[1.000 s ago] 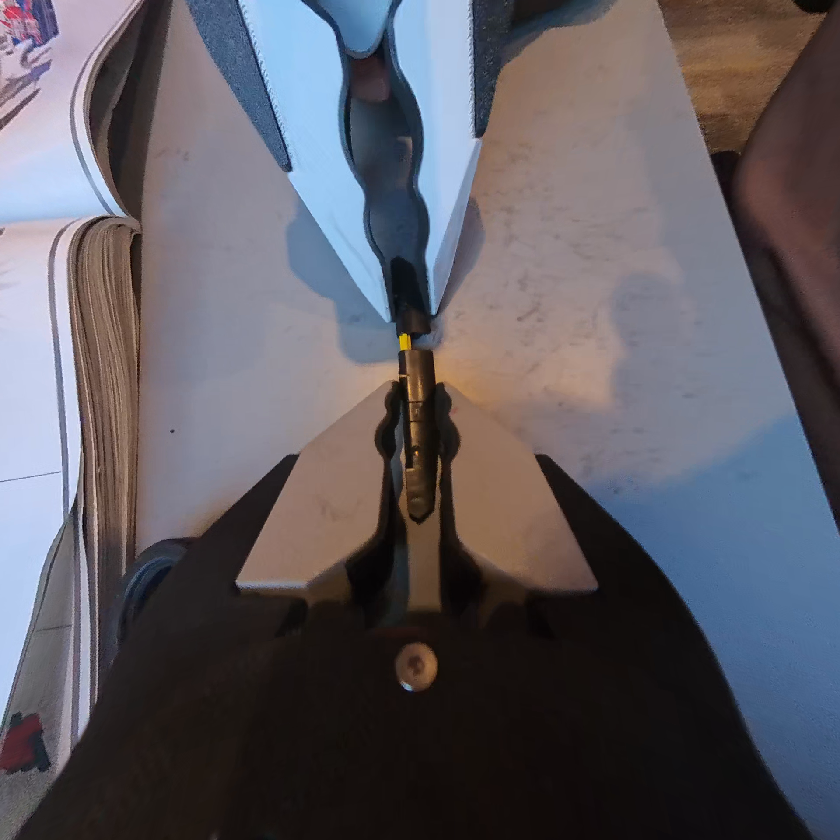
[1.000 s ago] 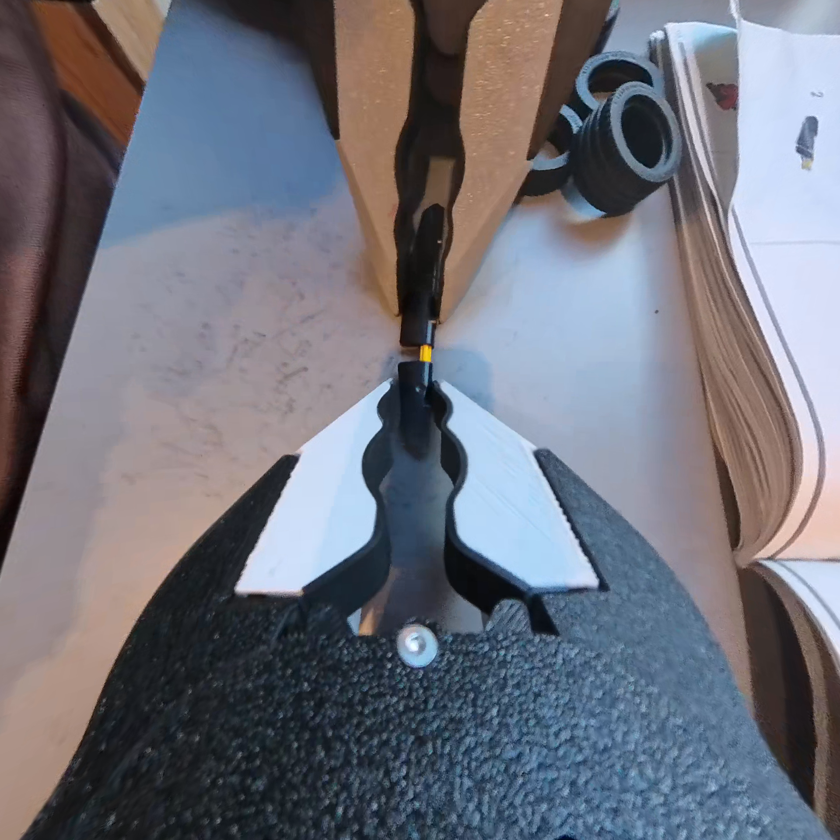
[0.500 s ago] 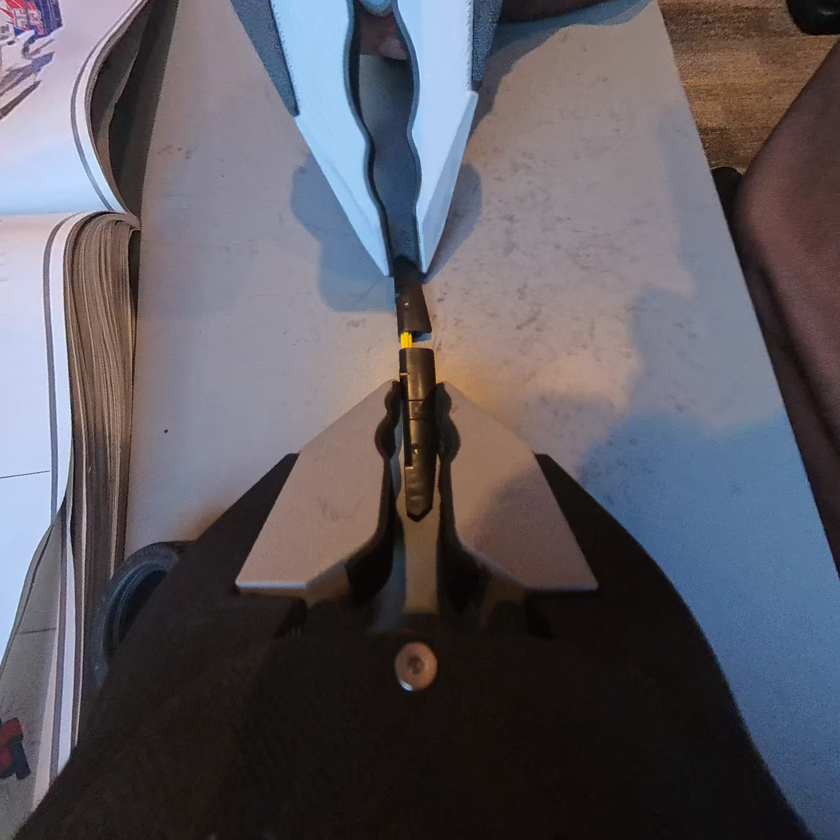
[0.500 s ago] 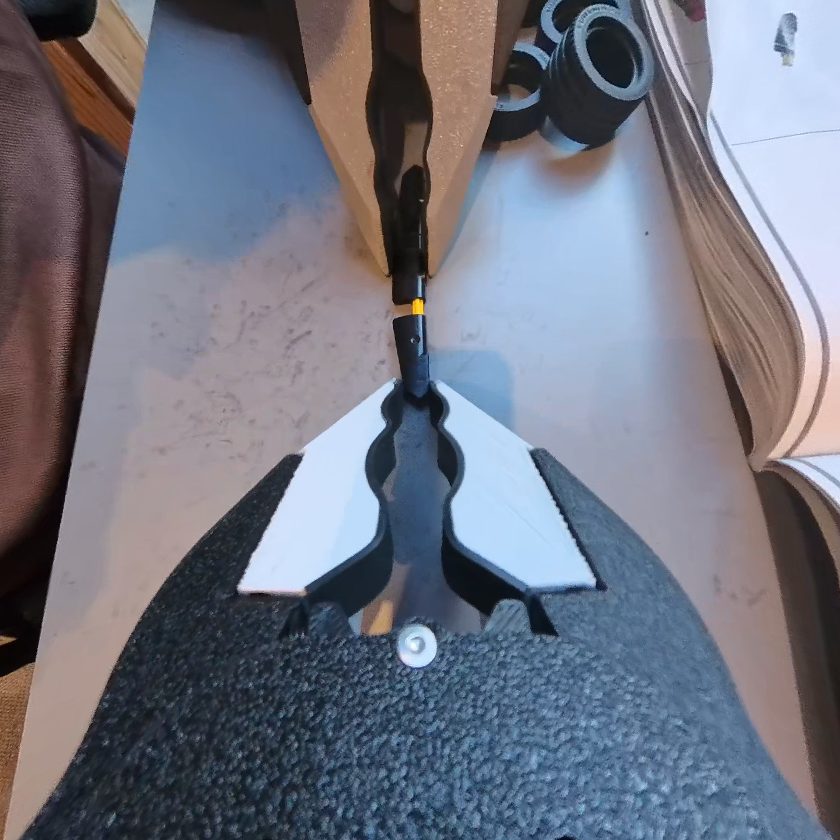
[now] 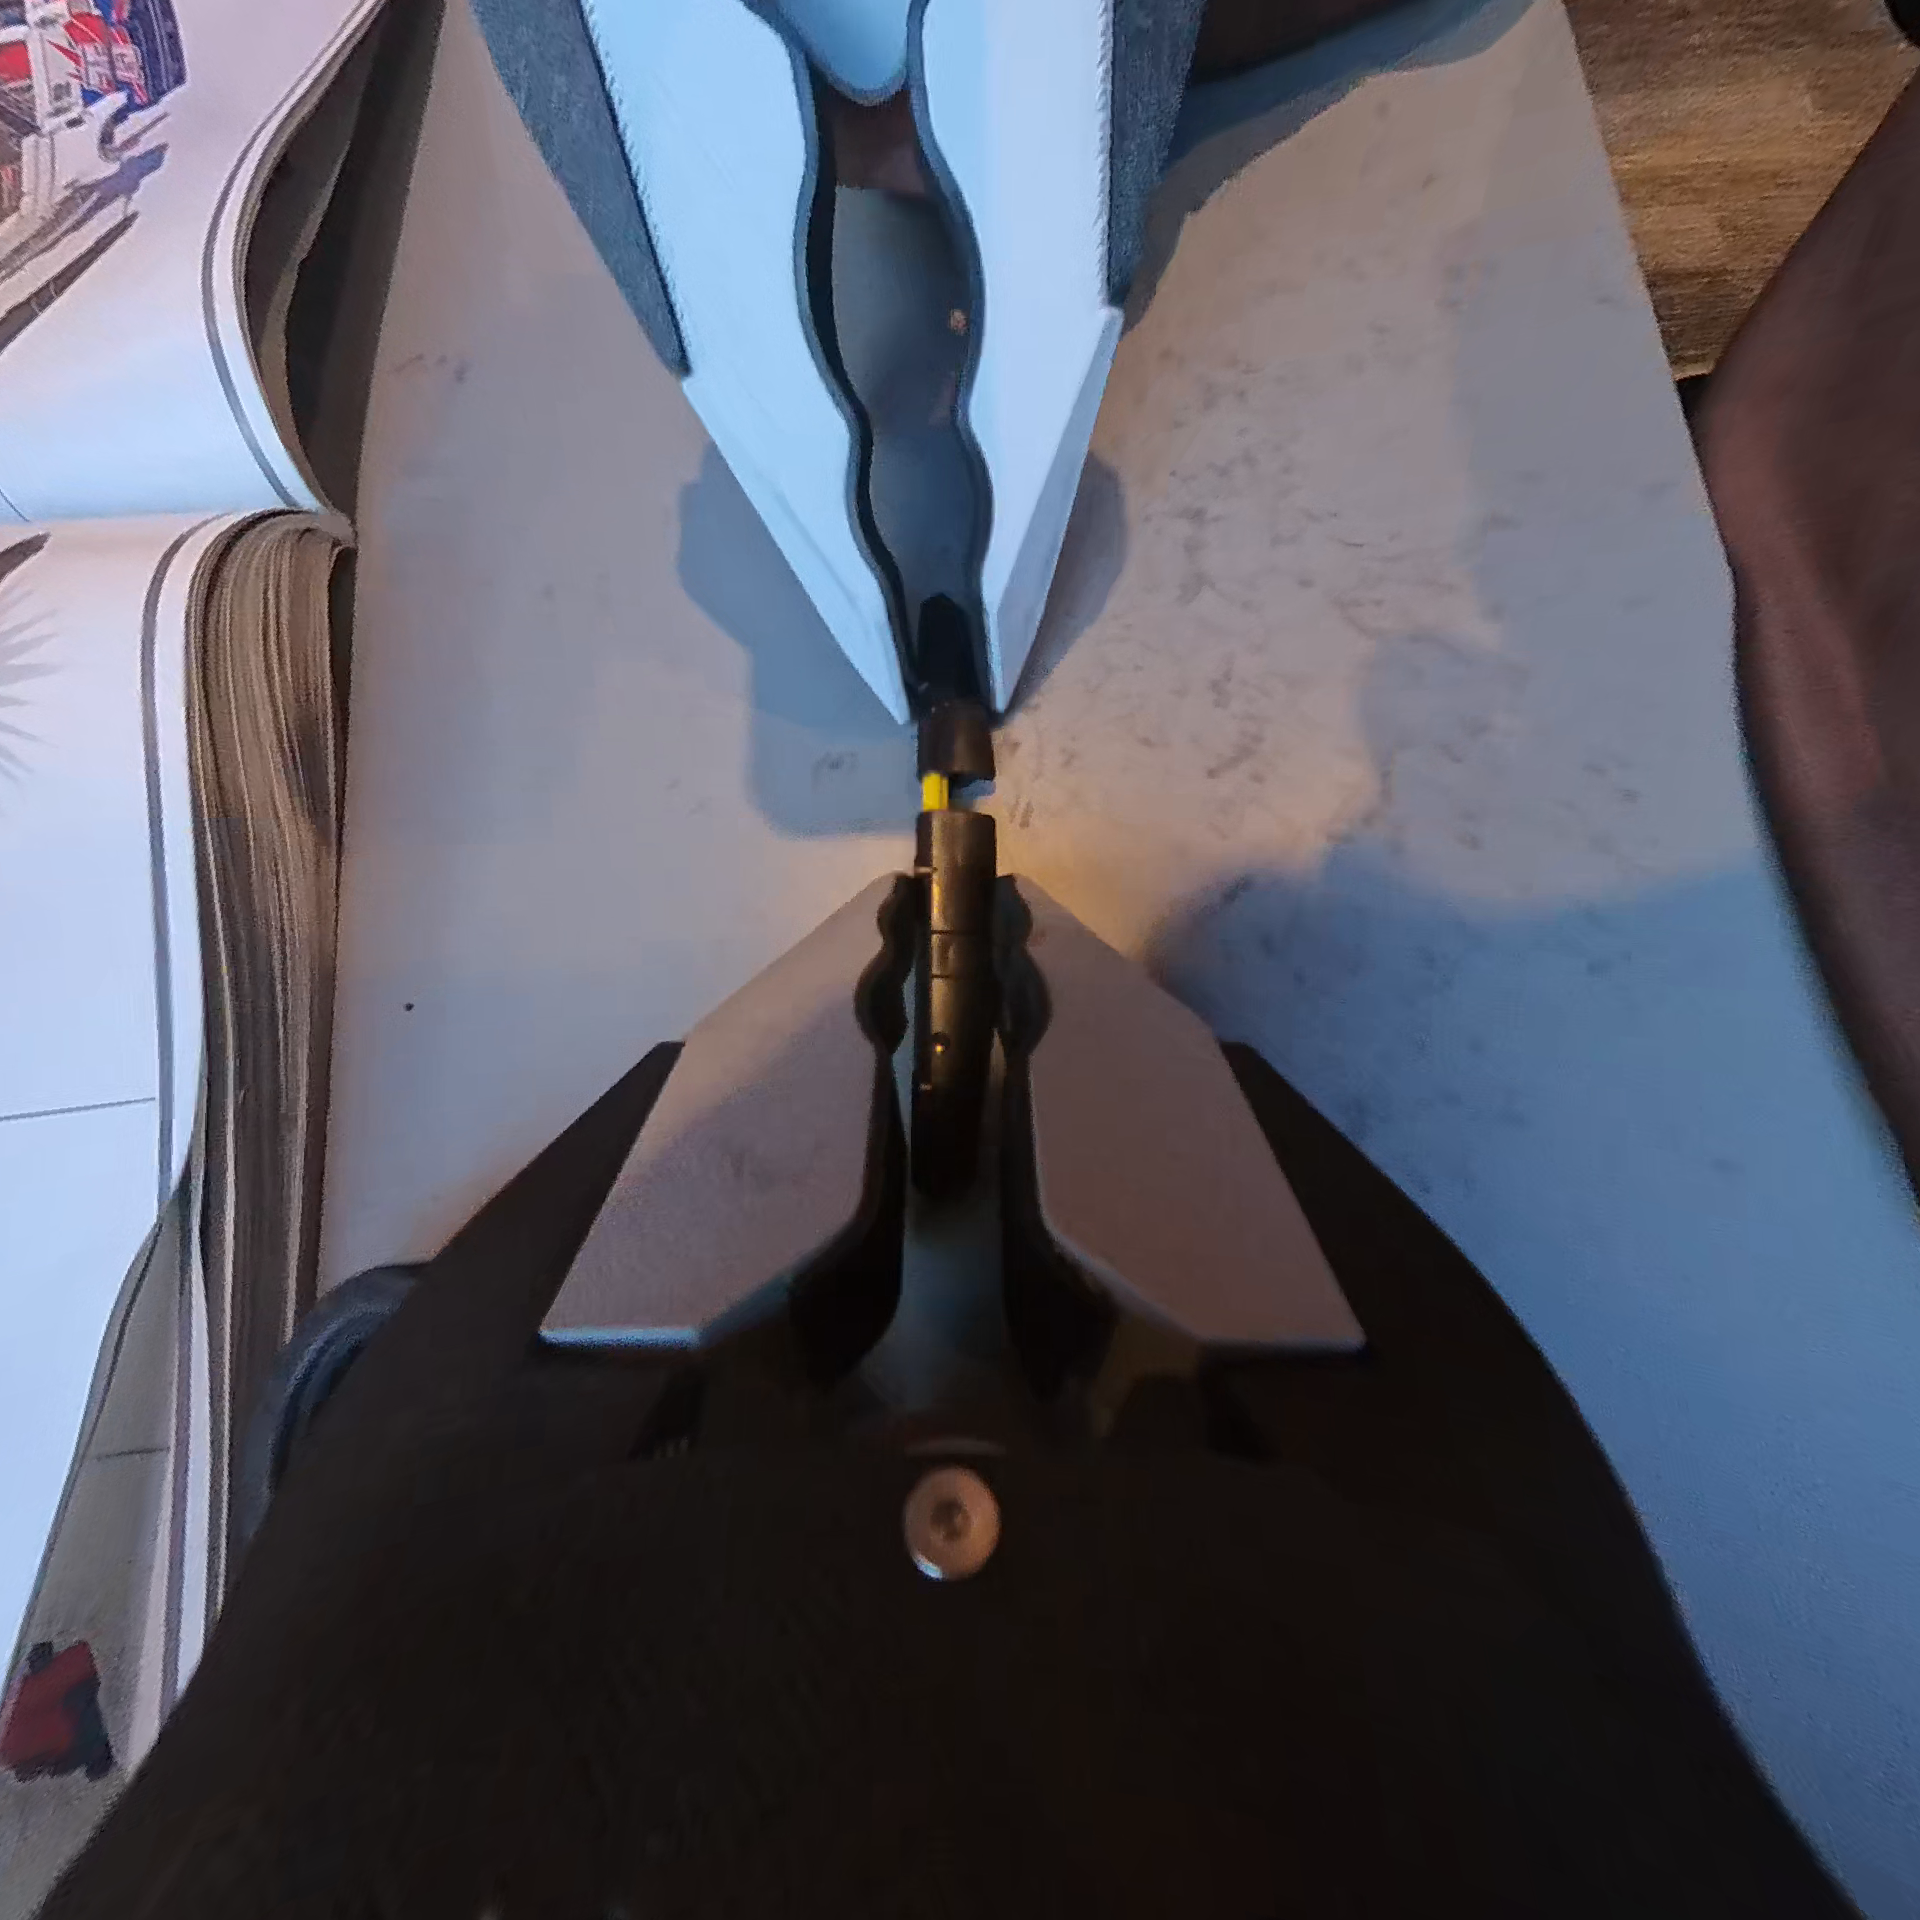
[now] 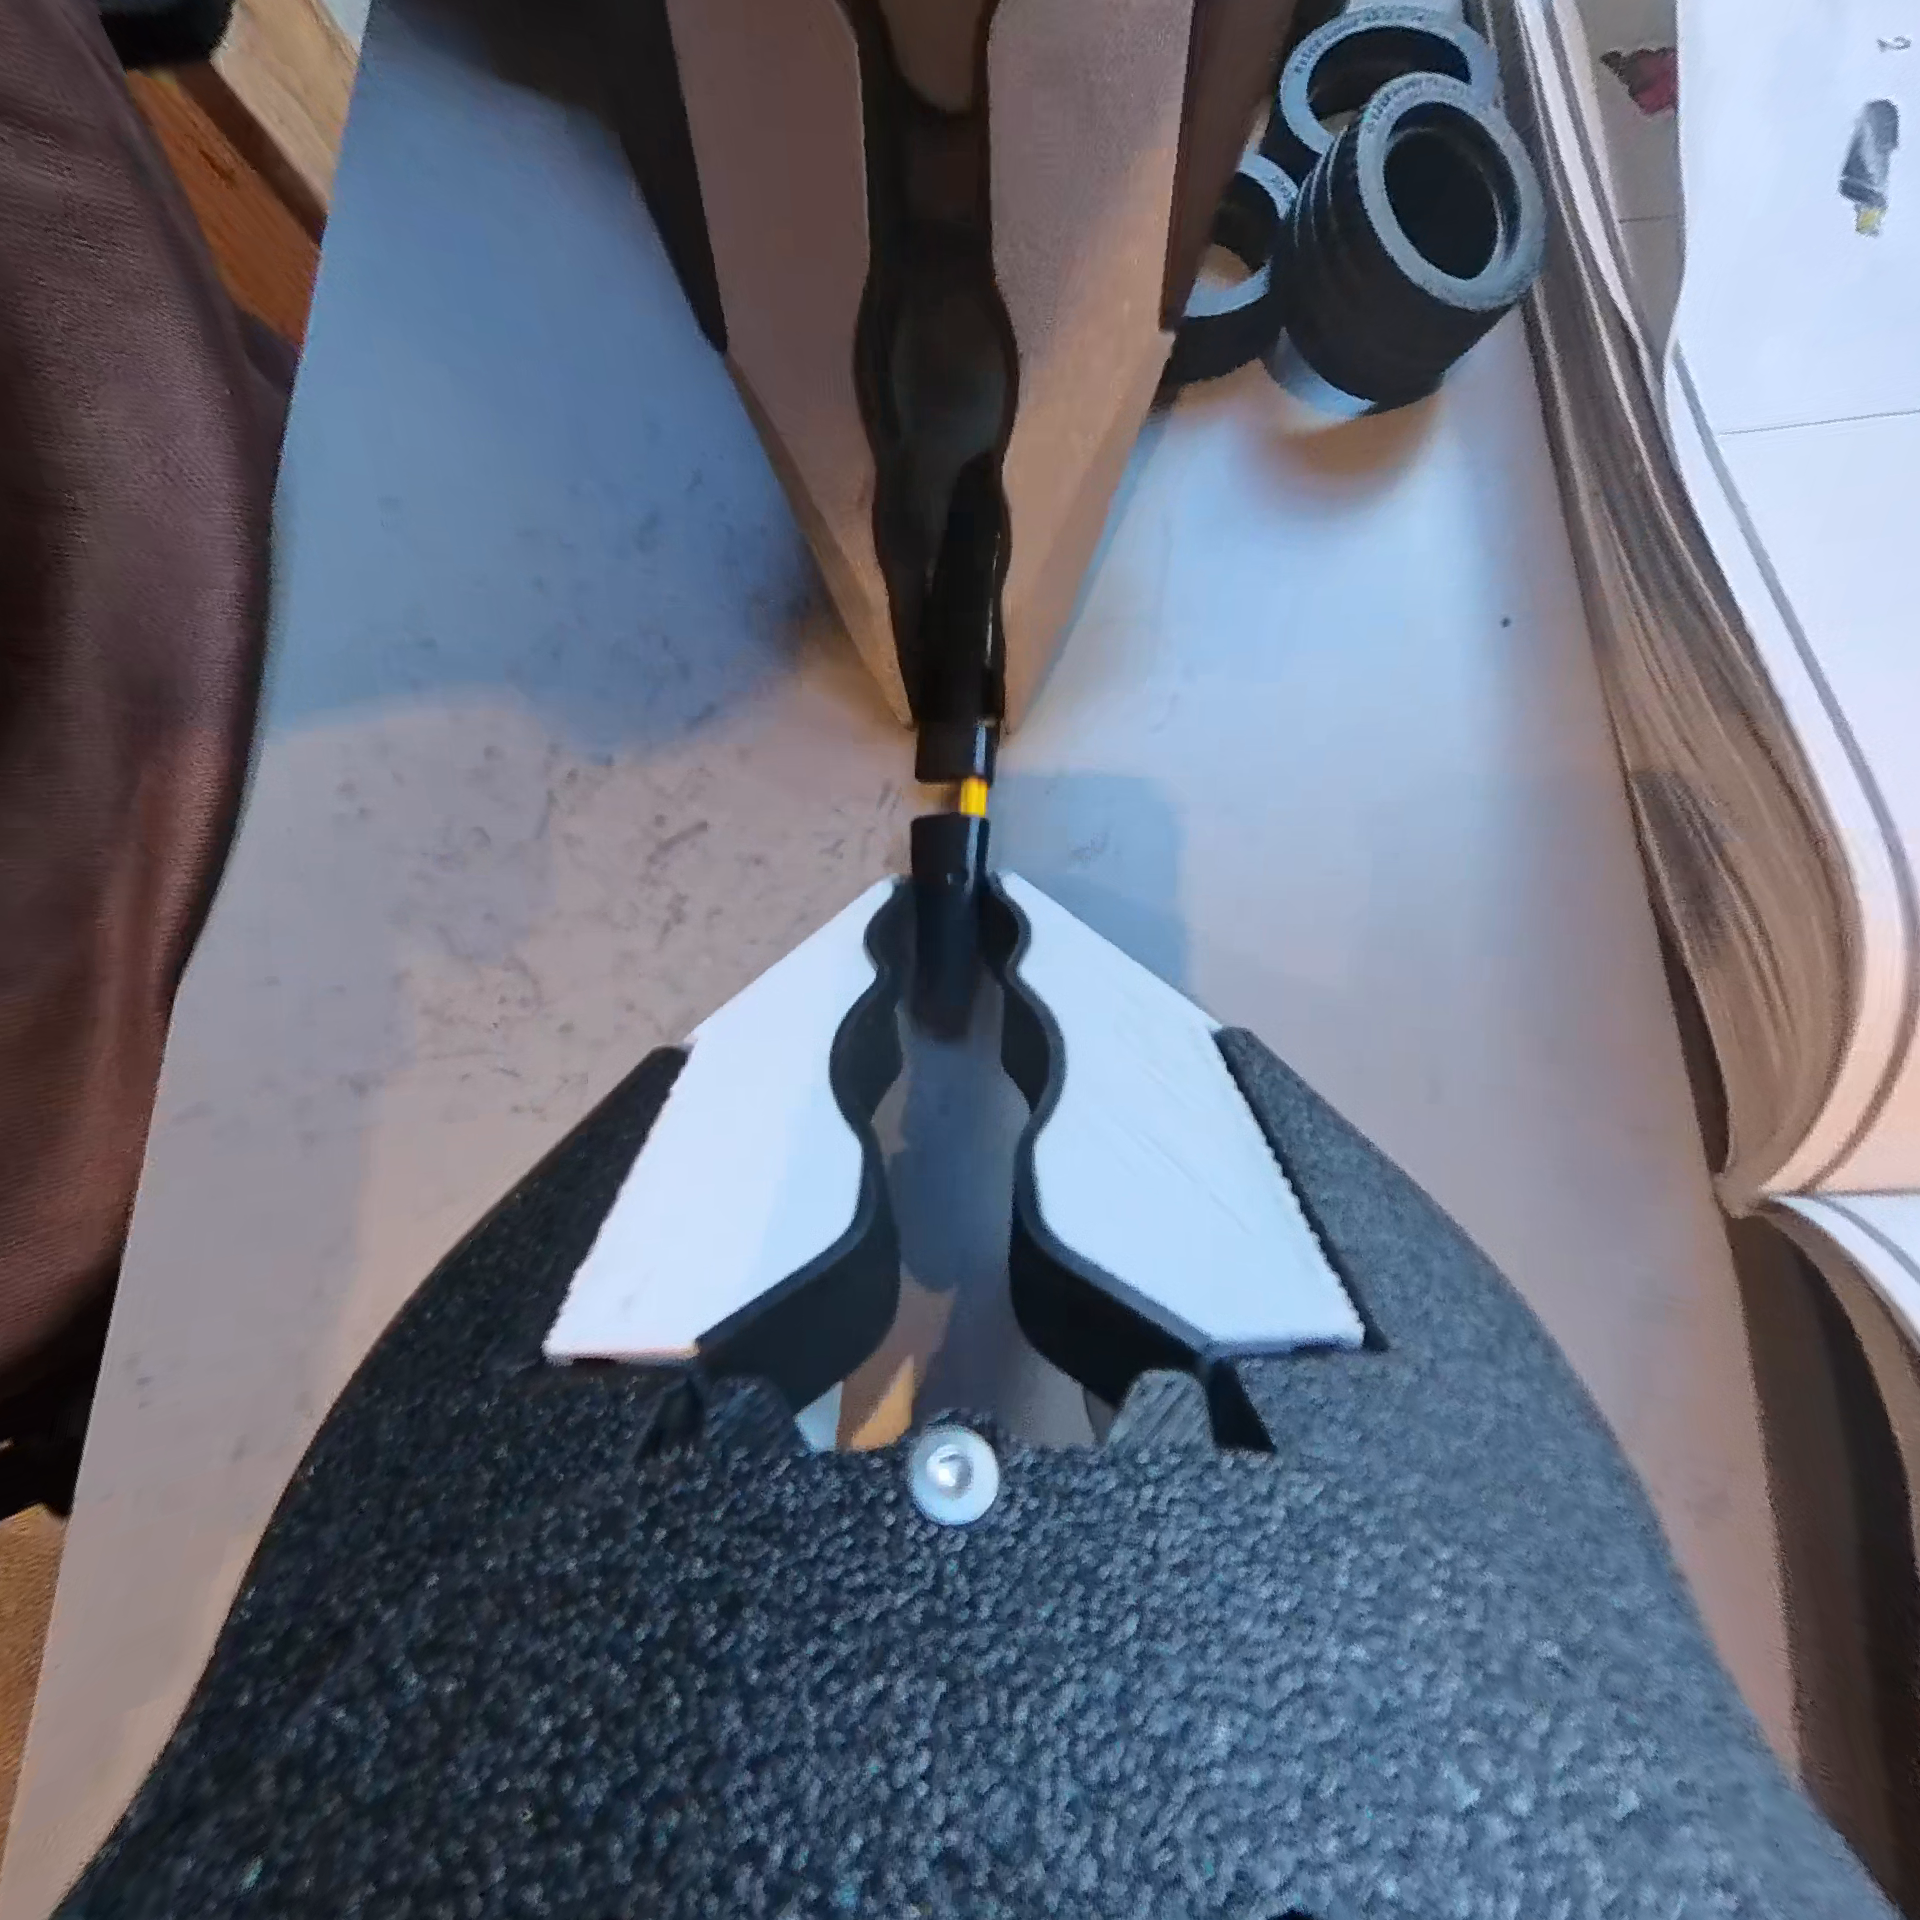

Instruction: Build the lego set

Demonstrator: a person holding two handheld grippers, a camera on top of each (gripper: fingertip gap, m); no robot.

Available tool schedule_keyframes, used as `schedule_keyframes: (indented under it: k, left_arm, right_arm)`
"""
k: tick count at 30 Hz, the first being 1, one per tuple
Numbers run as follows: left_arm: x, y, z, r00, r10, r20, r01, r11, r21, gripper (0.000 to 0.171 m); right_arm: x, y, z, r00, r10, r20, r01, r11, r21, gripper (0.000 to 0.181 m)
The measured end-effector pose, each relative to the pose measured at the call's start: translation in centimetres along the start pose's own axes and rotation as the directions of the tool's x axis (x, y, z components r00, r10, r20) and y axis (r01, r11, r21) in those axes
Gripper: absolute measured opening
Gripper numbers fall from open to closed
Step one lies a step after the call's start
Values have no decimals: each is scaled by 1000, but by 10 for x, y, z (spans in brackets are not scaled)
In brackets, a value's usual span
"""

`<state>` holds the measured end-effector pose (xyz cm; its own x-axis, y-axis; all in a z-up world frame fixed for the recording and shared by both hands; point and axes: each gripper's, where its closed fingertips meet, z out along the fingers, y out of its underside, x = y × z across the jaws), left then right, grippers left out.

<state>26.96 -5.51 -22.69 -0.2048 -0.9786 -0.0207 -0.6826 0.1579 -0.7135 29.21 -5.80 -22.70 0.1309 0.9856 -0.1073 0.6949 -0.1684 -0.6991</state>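
Observation:
My left gripper is shut on a long black lego piece that sticks out past its tips. My right gripper is shut on a shorter black lego piece. The two grippers face each other tip to tip over the white table. A short yellow pin bridges the small gap between the two black pieces; it also shows in the right wrist view. In the left wrist view the right gripper is opposite, and in the right wrist view the left gripper is opposite.
An open instruction booklet lies along the table's left side in the left wrist view, and on the right in the right wrist view. Several black rubber tyres lie beside the booklet. A dark brown seat borders the table. My left and right fingertips are right by each other.
The right gripper drew back half a second ago with more of its black piece showing, and has now come close again. The gap at the yellow pin is short again.

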Motion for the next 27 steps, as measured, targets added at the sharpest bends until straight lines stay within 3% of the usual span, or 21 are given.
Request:
schedule_keyframes:
  k: [9,13,17,19,21,27]
  left_arm:
    - [-1,-5,5,1000,8,7,-8,1000,9,12]
    - [0,-4,5,1000,-14,5,14,1000,13,12]
    - [1,-3,4,1000,-27,-14,27,1000,14,12]
    - [2,-3,4,999,-30,-20,30,999,14,12]
    - [2,-3,4,999,-28,-26,29,999,15,12]
    - [3,-3,4,999,-28,-29,28,999,15,12]
  right_arm:
    - [1,-1,0,1000,10,-16,-10,1000,22,13]
    - [6,1,-31,991,121,-63,-113,987,119,17]
    - [-4,29,-43,983,152,-104,-146,987,63,16]
    - [-3,34,-39,979,113,-170,-109,994,33,0]
    - [3,36,-34,968,54,-245,-58,998,-9,0]
    - [-4,26,-29,986,-13,-164,4,998,-56,0]
